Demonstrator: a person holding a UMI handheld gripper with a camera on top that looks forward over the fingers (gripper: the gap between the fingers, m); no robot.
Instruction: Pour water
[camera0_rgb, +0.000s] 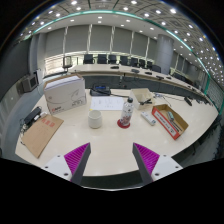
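The gripper (112, 158) hangs over the near edge of the table (110, 140), fingers spread wide and holding nothing. Well beyond them stand a white cup (95, 119) and, just to its right, a clear bottle (126, 112). A white box (65, 94) sits far left.

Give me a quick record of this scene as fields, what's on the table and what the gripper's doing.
setting: meeting room, large pale curved table
gripper: open, holding nothing, fingers apart above the near table edge
clear plastic bottle: upright, beyond the fingers, mid-table
small white cup: upright, left of the bottle, apart from it
white cardboard box: far left, behind the cup
open orange-lined box: right of the bottle
brown flat board: near left
pouring: not started
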